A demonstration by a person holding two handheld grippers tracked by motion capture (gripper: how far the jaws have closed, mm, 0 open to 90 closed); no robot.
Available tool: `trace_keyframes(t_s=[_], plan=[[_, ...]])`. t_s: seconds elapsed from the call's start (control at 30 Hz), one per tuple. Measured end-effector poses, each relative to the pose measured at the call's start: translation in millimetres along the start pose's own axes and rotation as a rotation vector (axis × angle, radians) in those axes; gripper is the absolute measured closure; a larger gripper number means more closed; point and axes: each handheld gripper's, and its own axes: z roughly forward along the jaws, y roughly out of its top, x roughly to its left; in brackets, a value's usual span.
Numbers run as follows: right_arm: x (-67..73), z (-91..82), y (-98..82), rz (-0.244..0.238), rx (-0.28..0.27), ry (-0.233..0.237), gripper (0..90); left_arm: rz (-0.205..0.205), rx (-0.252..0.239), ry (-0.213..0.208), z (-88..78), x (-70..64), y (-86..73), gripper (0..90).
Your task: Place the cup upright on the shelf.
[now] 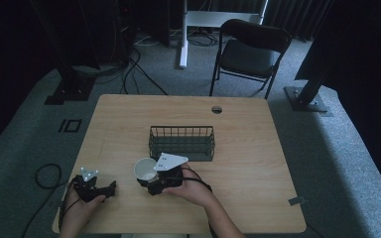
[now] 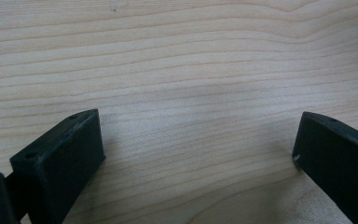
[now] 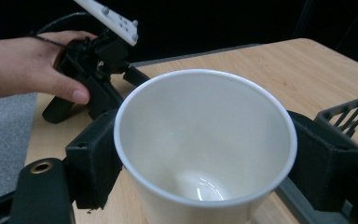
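right tool clamped on white cup, left tool wide open, empty

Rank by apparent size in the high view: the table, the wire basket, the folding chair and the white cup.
1. table
2. folding chair, which stands farther from the camera, so its true size may be greater than it looks
3. wire basket
4. white cup, held in the right gripper

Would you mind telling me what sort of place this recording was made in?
Probably a lab or recording studio rather than a home: a bare wooden table on grey carpet, dark curtains around it, loose cables on the floor, metal stand bases, and a folding chair.
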Motion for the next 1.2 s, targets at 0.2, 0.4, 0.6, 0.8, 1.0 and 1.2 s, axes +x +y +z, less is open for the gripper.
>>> trace_keyframes(t_s=[0.2,0.4,0.6,0.8,1.0,1.2], plan=[[-2.5,-4.9,16.4,0.001,-0.047,0.003,19.4,0.0,-0.001,0.0,0.1,0.0,0.0,2.0],[-7.2,-12.2,34.1,-0.008,-0.1,-0.055,19.4,0.0,0.0,0.0,0.0,0.0,0.0,2.0],[-18.6,-20.2,45.3,0.024,-0.142,-0.129,19.4,0.0,0.002,-0.001,-0.1,0.0,0.1,2.0],[-33.1,-32.0,52.2,0.064,-0.192,-0.234,19.4,0.0,0.001,0.0,0.0,0.0,0.1,2.0],[-49.2,-43.8,53.2,0.086,-0.204,-0.323,19.4,0.0,0.001,0.0,0.0,0.0,0.1,2.0],[-62.4,-51.9,50.1,0.084,-0.193,-0.413,19.4,0.0,0.001,0.0,0.0,0.0,0.1,2.0]])
